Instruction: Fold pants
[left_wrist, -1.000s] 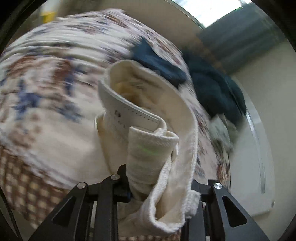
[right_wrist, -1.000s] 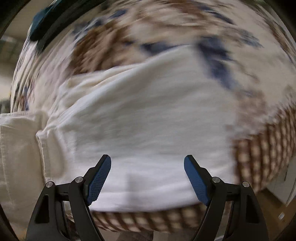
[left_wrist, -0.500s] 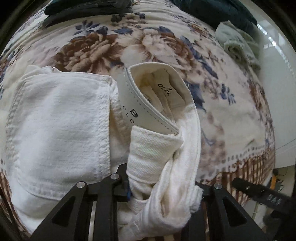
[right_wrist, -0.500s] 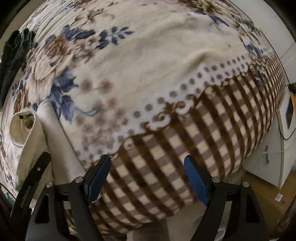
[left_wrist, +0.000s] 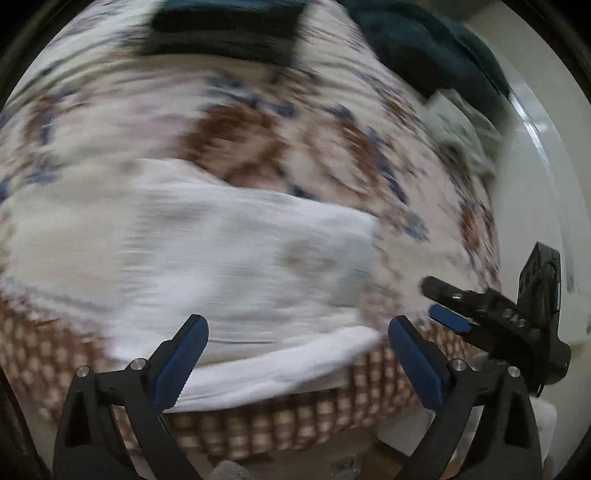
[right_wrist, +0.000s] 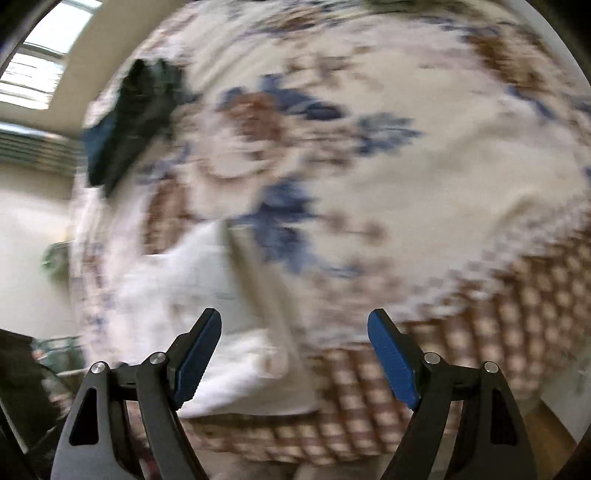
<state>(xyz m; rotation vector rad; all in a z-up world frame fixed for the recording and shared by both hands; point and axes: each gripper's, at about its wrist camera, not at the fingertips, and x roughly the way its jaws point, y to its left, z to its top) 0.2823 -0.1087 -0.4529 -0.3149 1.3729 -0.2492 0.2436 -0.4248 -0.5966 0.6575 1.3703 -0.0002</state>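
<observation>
Your right gripper (right_wrist: 294, 345) hangs with its jaws wide apart and nothing between them, above the checked border of the blanket (right_wrist: 443, 155). The white pants (right_wrist: 207, 302) lie folded on the blanket, to the left of the jaws, blurred. A dark garment (right_wrist: 129, 122) lies further up on the left, well apart from the pants.

Floral bedspread (right_wrist: 424, 177), pale wall (right_wrist: 29, 240), bright window (right_wrist: 33, 74) upper left.
</observation>
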